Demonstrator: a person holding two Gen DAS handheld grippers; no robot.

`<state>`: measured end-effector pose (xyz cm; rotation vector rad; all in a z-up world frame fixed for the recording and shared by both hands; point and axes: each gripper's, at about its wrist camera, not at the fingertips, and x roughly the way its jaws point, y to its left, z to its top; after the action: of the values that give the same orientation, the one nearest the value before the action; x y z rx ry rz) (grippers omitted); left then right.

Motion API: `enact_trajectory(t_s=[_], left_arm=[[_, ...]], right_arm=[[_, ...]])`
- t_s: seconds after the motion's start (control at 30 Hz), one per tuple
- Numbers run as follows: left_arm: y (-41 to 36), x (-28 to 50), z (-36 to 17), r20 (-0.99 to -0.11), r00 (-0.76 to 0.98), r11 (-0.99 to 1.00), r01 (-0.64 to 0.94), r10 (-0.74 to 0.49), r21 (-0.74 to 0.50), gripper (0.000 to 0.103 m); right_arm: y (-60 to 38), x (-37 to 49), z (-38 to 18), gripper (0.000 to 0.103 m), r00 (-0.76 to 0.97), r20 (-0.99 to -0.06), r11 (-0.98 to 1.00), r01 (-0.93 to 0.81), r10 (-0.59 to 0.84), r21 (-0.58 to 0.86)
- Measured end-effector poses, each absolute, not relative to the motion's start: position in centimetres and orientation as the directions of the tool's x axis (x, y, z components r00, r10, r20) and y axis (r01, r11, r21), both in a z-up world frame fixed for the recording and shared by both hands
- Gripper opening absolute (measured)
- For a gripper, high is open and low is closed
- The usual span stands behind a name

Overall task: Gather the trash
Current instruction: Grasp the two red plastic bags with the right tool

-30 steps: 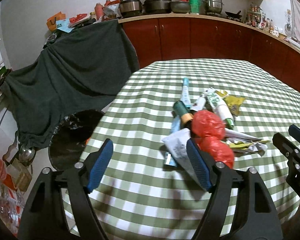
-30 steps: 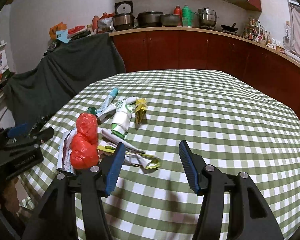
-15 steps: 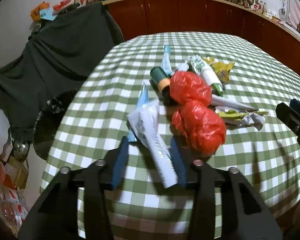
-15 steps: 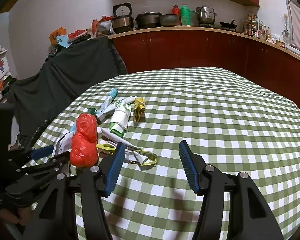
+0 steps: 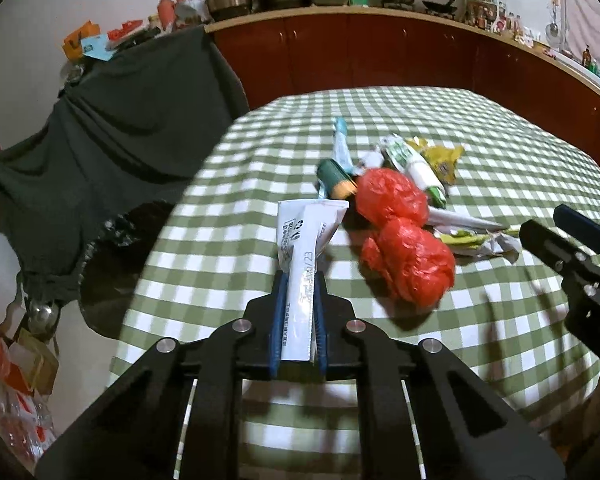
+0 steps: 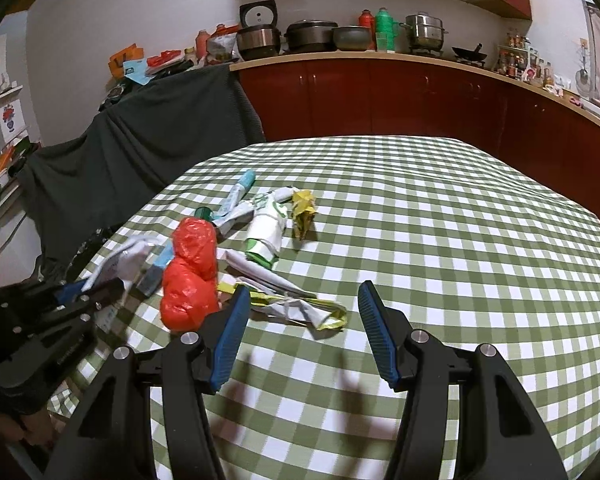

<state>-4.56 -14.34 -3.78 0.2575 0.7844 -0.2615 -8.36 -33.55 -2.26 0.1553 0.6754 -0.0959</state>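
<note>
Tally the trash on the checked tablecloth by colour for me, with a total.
Red, crumpled bags: 2
White, pouch held in the left tool, plus rolled green-printed wrapper: 2
Yellow, wrappers: 2
Blue, tube: 1
Green, orange-banded bottle: 1
Total: 8

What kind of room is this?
Most likely a home kitchen: pots and a rice cooker on a counter above red cabinets, plus a table under a green checked cloth.

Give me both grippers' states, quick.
Left gripper: shut on the white wrapper, jaws just closed.
Right gripper: open, empty.
</note>
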Motion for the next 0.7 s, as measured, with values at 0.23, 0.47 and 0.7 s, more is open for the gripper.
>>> enact_trajectory(t_s=[0.23, 0.47, 0.7], left_arm=[[-11.8, -4.1, -2.4, -0.679, 0.728, 0.953, 0.263, -0.094, 0.15, 0.013], [-8.0, -2.6, -2.2, -0.666, 0.745, 0.973, 0.182, -0.043, 0.141, 0.013], [-4.4, -1.5, -2.5, -0.658, 0.753, 0.982, 0.114, 0.011, 0.147, 0.013]], right_arm=[[-31.2, -7.1, -2.1, 0.055, 0.776, -0.631, 0.988, 0.099, -0.001, 0.12], [-28.1, -5.5, -2.6, 0.06, 0.766, -0.642, 0.992, 0.059, 0.03, 0.116], [-26.1, -3.8, -3.6, 0.06, 0.744, -0.668, 0.993, 0.056, 0.028, 0.104]])
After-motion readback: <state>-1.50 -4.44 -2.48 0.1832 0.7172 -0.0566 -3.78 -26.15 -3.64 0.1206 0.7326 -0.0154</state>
